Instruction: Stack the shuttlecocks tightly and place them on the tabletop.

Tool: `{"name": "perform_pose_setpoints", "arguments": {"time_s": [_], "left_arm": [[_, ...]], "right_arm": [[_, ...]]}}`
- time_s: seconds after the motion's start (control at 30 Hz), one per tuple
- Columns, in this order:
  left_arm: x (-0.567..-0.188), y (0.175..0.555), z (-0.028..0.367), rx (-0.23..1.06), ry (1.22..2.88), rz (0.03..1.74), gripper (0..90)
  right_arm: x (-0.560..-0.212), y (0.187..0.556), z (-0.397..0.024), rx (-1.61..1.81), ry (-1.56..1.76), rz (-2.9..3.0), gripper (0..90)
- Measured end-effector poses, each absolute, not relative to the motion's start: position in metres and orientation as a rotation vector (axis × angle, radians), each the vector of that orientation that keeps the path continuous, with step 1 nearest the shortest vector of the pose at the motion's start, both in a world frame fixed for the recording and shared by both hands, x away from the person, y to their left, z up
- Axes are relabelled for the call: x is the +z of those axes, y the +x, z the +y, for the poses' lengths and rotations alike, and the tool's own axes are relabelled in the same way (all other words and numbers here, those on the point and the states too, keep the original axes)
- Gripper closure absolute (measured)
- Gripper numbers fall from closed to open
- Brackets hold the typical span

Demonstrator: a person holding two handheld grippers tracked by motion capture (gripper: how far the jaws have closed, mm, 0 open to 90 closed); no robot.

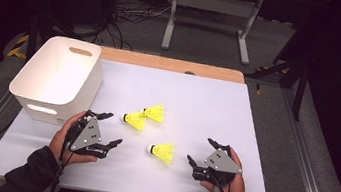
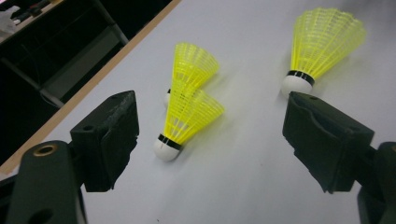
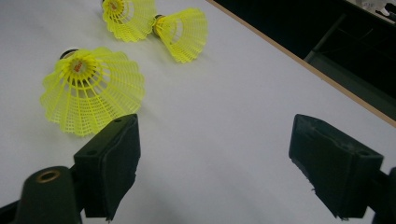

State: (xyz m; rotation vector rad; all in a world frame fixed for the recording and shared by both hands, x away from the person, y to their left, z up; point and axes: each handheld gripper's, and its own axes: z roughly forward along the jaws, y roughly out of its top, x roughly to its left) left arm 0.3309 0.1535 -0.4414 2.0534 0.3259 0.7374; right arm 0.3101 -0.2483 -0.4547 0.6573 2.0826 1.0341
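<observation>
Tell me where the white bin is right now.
In the high view, the white bin sits at the table's far left corner, just beyond the left claw.

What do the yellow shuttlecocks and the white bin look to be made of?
Shuttlecocks: the skirts look like moulded yellow plastic, going by the open lattice; the white rounded bases are matte, foam or cork, which I cannot tell. Bin: likely smooth, matte white plastic, with thin walls, rounded corners and cut-out handles.
</observation>
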Motion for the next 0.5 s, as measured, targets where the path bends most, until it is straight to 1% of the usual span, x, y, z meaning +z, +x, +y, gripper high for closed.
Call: {"name": "perform_pose_setpoints", "arguments": {"time_s": [0.17, 0.5], "left_arm": [[-0.447, 0.326, 0.161, 0.733, 2.041, 0.342, 16.5], [-0.461, 0.314, 0.19, 0.688, 2.014, 0.415, 14.0]], "right_arm": [[-0.455, 0.311, -0.25, 1.038, 0.667, 2.084, 17.3], [-0.455, 0.314, -0.252, 1.048, 0.684, 2.095, 17.1]]}}
